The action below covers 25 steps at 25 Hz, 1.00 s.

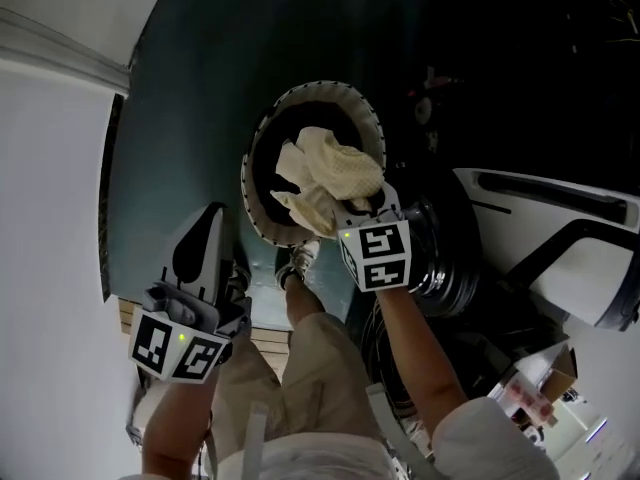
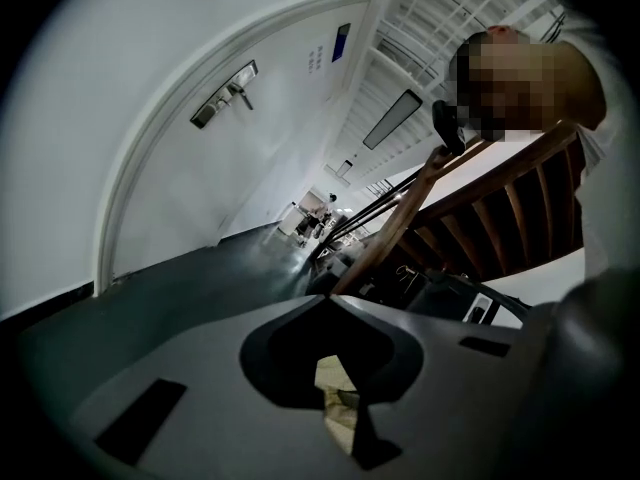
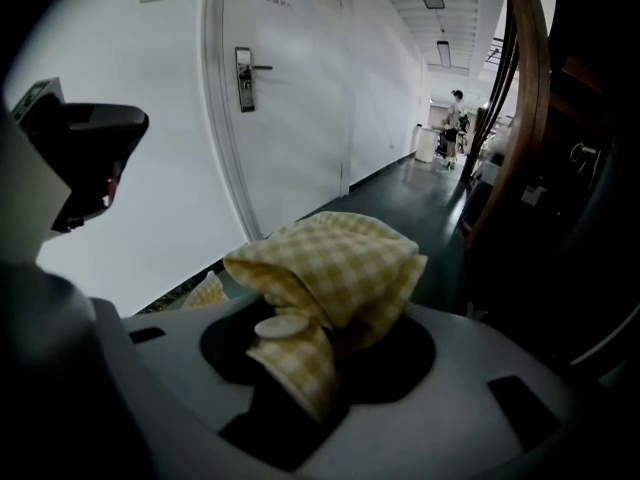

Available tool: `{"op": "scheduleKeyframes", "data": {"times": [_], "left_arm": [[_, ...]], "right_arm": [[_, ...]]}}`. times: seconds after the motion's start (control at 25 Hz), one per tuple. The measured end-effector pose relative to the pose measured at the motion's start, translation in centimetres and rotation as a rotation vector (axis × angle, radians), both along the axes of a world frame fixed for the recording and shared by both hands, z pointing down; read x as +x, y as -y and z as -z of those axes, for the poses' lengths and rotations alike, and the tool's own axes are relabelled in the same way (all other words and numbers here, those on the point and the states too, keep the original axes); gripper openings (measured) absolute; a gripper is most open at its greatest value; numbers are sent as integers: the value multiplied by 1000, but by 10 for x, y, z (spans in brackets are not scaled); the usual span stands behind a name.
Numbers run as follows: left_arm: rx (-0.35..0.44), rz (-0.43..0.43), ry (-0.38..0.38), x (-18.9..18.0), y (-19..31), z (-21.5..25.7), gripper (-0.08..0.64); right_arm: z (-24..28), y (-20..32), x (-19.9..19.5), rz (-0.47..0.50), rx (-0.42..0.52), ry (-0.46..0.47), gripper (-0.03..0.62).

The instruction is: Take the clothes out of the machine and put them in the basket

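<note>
**Checked cloth held over the basket**

The right hand-held gripper (image 1: 362, 208) is clamped on a yellow checked cloth (image 1: 325, 173). Its own view shows the jaws only partly closed, with the fabric bunched between them and a pale button (image 3: 283, 325) lying on the fold just by the grip. The rest of the cloth rises in a loose heap over the jaw tips.

From the head view, the cloth sits inside the outline of the round basket (image 1: 262, 138), which is dark inside with a pale ribbed rim. It covers the middle and the side of the opening nearest the person. Whether it touches the bottom cannot be told. The right hand-held gripper points steeply down at the near edge of the rim. The basket stands on a dark floor (image 1: 180, 98).

The left hand-held gripper (image 1: 210, 218) is lower left of the basket and clear of it, lying nearly level. In its own view the jaw tips meet. A pale yellowish patch (image 2: 335, 393) shows through the gap behind the tips, and what it is cannot be made out. No cloth hangs from this hand-held gripper in the head view.

The person's leg and shoe (image 1: 298, 264) show between the two arms, just below the basket. A white machine (image 1: 570, 278) stands at the right. The right gripper view shows a white door (image 3: 290, 98) with a handle, and a corridor beyond it.
</note>
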<state>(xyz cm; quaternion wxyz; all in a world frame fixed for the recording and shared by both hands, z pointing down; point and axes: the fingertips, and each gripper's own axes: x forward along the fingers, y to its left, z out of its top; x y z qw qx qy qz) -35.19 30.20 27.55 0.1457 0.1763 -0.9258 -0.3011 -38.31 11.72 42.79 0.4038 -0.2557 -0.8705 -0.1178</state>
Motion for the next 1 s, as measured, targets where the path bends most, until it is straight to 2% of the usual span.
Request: {"op": "scheduleKeyframes", "data": {"times": [0.24, 0.4, 0.6, 0.84, 0.88, 0.96, 1.0], "left_arm": [[-16, -12, -29, -6, -14, -39, 14], [-33, -15, -57, -1, -22, -50, 14], [-35, -14, -76, -1, -29, -55, 14], [-43, -26, -83, -6, -23, -51, 14], [-44, -29, -88, -7, -21, -52, 14], [-43, -34, -97, -7, -18, -54, 14], [-41, -37, -100, -7, -15, -55, 14]], "right_arm": [[-101, -11, -16, -65, 39, -70, 187], [-160, -20, -10, -97, 66, -133, 191], [-207, -26, -13, -93, 109, -164, 199], [-248, -9, -12, -102, 197, -234, 219], [-255, -6, -10, -109, 203, -261, 241], [-267, -1, -3, -109, 206, -324, 345], [-270, 0, 0, -103, 208, -343, 370]]}}
